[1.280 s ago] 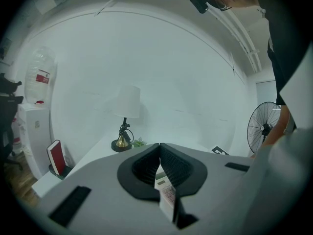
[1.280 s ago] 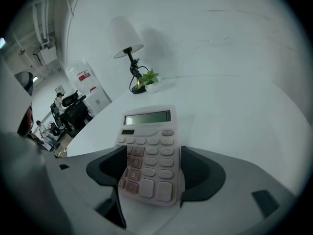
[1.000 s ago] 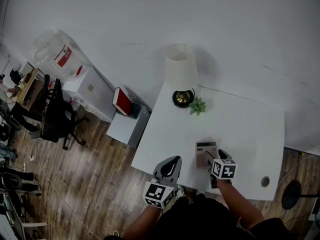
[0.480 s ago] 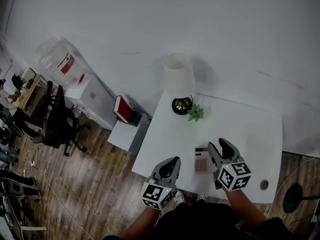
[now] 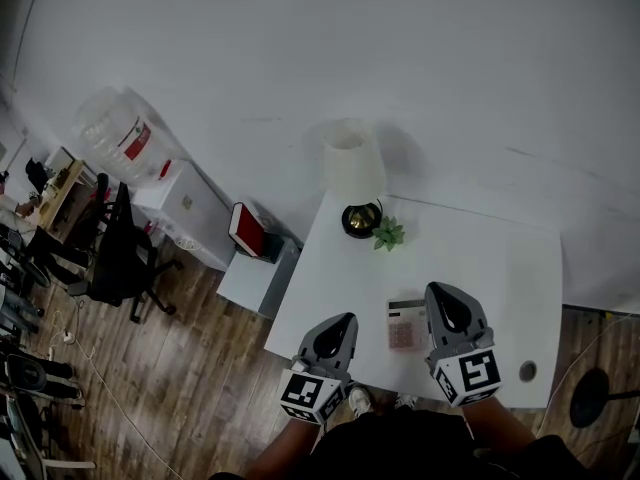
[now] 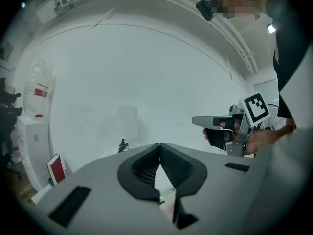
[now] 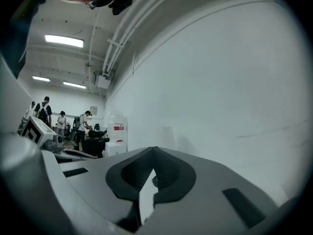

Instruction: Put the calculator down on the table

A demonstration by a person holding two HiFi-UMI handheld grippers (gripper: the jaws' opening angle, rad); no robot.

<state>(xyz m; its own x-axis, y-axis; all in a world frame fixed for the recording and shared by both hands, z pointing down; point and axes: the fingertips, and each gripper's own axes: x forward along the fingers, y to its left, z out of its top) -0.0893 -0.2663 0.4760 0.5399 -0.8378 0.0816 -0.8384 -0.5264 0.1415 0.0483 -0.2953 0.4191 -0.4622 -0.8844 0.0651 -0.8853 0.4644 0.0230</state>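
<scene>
The calculator (image 5: 405, 325), grey with a dark display, lies flat on the white table (image 5: 500, 268) near its front edge. My right gripper (image 5: 441, 293) hovers high above the table just right of the calculator. Its jaws have just been closing and are now shut with nothing between them; the right gripper view shows the right gripper (image 7: 154, 150) pointing level at the white wall. My left gripper (image 5: 340, 320) is shut and empty, held over the table's front left corner. The left gripper view shows the left gripper (image 6: 160, 146) closed, with the right gripper (image 6: 195, 121) to its right.
A white-shaded lamp (image 5: 350, 163) and a small green plant (image 5: 388, 233) stand at the table's back left. A cable hole (image 5: 527, 371) sits near the front right corner. Left of the table are a low cabinet with a red book (image 5: 245, 230) and an office chair (image 5: 115, 253).
The right gripper has lifted off the calculator, risen well above the table and closed its jaws. The calculator stays on the table. The left gripper has risen a little.
</scene>
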